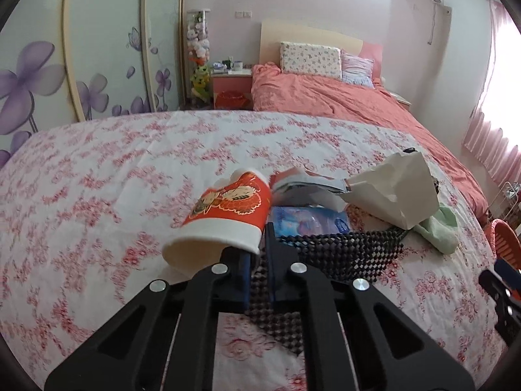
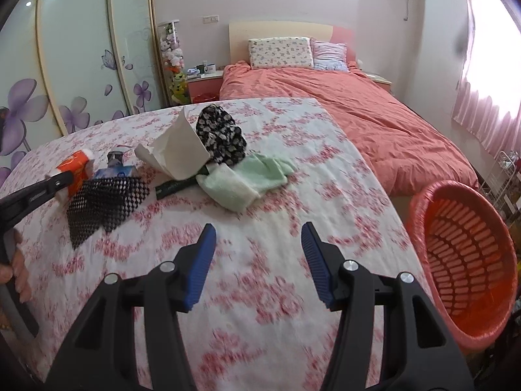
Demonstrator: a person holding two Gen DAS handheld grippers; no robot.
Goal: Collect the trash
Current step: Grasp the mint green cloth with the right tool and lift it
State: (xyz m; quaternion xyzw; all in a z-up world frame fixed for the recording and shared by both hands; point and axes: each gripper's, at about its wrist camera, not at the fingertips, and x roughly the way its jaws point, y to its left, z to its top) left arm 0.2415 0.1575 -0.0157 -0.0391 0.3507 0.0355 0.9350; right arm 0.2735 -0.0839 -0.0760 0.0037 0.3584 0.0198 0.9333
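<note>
Gripping the cup (image 1: 224, 215) by its rim wall, my left tool (image 1: 259, 257) had it on its side, base pointing to 11 o'clock. The basket (image 2: 462, 260) lay far off at 3 o'clock, beside my right tool (image 2: 259, 260), which hung wide open and empty over the bed (image 2: 260, 309).

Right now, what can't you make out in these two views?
- Inside of the red paper cup, left wrist view: the left gripper covers its mouth.
- Label of the blue packet, left wrist view: blurred, partly under papers.
- Dark strap under the white paper bag, right wrist view: text too small, far end hidden.
- Bottom of the red basket, right wrist view: cut by the frame edge.
</note>
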